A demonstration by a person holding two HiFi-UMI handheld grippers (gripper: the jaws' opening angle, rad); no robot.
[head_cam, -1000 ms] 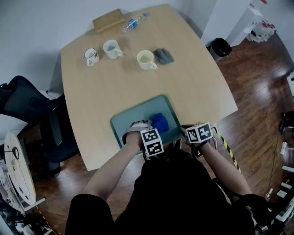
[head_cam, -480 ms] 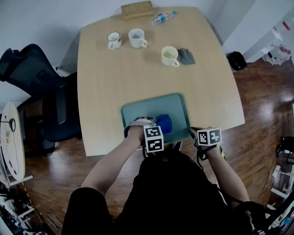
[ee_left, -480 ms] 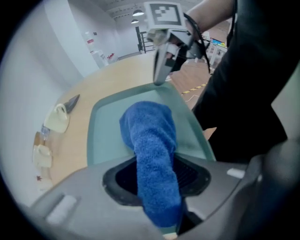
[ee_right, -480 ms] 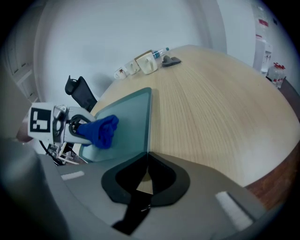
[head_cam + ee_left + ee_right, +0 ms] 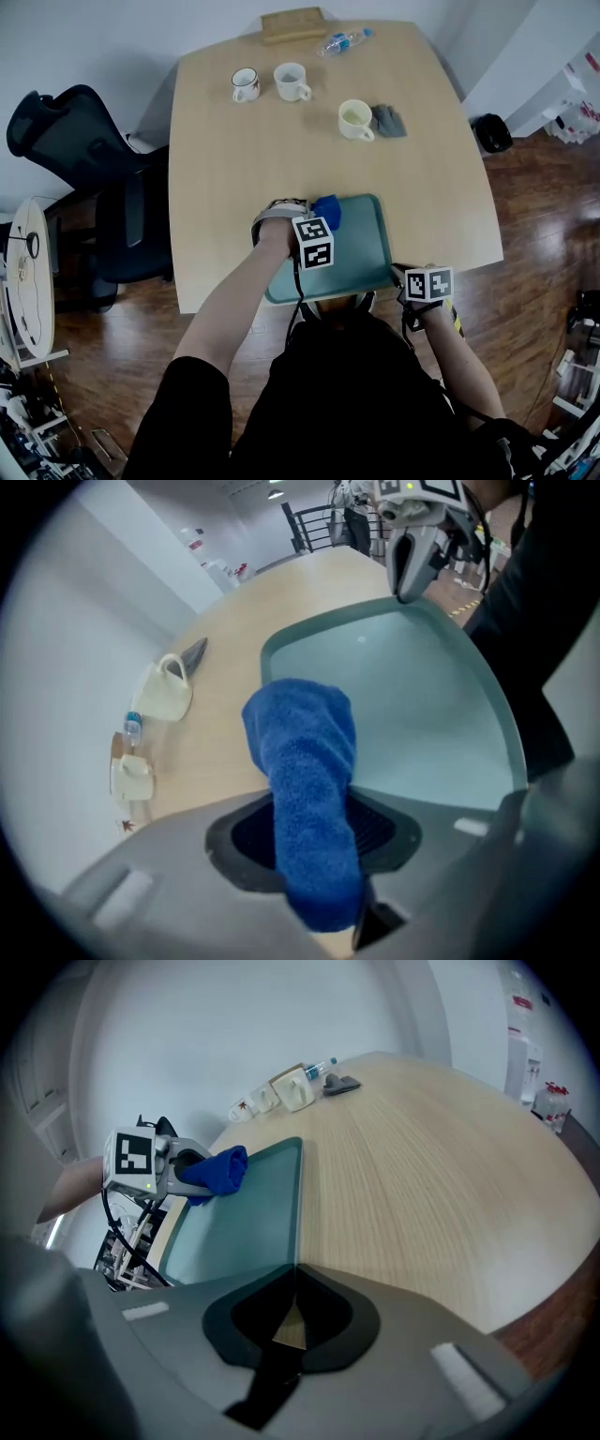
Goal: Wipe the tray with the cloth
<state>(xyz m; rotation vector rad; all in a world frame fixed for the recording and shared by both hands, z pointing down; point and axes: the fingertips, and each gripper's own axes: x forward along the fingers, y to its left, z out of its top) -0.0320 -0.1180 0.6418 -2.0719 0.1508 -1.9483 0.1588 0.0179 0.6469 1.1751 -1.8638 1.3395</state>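
At the near edge of the bench (image 5: 422, 187) lies a teal tray (image 5: 361, 244), its long side running left to right before the person. The left gripper (image 5: 317, 223) points steeply down over the tray's far left corner with its jaws clamped on a blue cloth (image 5: 327, 210) – in the left gripper view the cloth (image 5: 305, 761) sticks out from between the jaws, its free end over the rim of that corner; whether it presses on the tray (image 5: 422, 696) is unclear. The right gripper (image 5: 401, 278) sits at the tray's near right corner, and in its own view the jaws are together, pinching the rim (image 5: 295, 1283) where the tray (image 5: 253, 1222) meets them. Well apart, toward the bench's far side, stand three mugs (image 5: 292, 82) – one (image 5: 355, 119) just beside a grey rag (image 5: 388, 120) – plus a water bottle (image 5: 342, 41) and a wooden block (image 5: 292, 24).
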